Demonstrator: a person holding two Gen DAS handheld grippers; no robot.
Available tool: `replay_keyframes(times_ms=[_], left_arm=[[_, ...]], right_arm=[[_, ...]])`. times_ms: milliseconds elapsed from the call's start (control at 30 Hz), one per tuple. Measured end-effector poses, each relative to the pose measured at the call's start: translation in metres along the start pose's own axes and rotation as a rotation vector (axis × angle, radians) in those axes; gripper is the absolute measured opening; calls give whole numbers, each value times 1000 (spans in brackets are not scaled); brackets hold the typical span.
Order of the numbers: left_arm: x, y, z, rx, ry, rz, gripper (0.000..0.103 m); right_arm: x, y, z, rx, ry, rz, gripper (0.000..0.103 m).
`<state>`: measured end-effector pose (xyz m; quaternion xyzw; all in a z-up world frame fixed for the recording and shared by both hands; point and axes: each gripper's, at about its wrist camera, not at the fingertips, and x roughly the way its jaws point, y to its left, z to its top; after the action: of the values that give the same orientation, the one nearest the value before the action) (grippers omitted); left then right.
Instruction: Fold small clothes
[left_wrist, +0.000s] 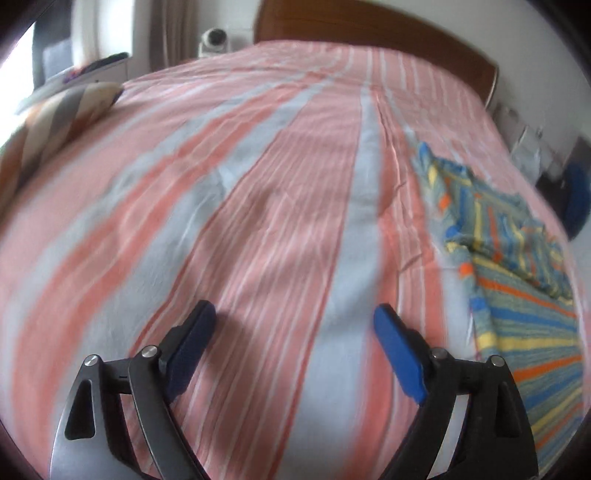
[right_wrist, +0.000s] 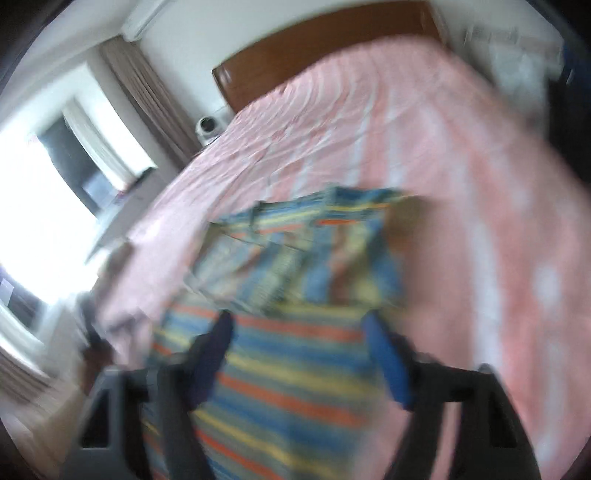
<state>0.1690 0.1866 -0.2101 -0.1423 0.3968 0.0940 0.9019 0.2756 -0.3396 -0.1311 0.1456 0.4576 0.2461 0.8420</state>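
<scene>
Lying rumpled on the bed (left_wrist: 258, 184), a striped garment (right_wrist: 295, 288), judged light, limp and best pinched at a hem or corner, with left gripper (left_wrist: 294, 323) and right gripper (right_wrist: 297, 332) jaws open and empty.

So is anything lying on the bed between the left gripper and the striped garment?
Nothing visible. The left gripper is open over bare bedsheet, and the striped garment lies off to its right with only sheet between them.
</scene>
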Motion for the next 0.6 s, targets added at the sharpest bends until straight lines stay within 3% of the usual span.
replay_keyframes(times_ms=[100,167,233,267,300,367,433,533,567,600], left_arm=[[-2,1,-4,-9,-58,-25,89],[-2,-3,-5,10,-58,-9,91],[-1,-7,-6,29,-59,1,92],[-4,-5,-7,32,-58,2,93],[-6,-3,-8,33,-60,1,93],[-5,-5,-8,30,-63,-1,93],[-9,-4,-10,37,-66,3,95],[-10,-3,-11,54,-63,22,95],[-10,-3,-11,55,-65,24,95],[-10,-3,-11,53,-64,22,95]], right_arm=[[78,-4,45,69,124,41,51],[129,-15,54,167,223,11,47],[160,-19,53,236,254,25,45],[173,-18,52,239,272,25,27],[179,-16,51,228,275,-2,4],[173,-4,54,158,186,-90,3],[163,0,57,127,116,-110,4],[178,-13,48,134,191,-194,8],[176,-16,47,131,185,-189,13],[169,-13,48,119,164,-196,28]])
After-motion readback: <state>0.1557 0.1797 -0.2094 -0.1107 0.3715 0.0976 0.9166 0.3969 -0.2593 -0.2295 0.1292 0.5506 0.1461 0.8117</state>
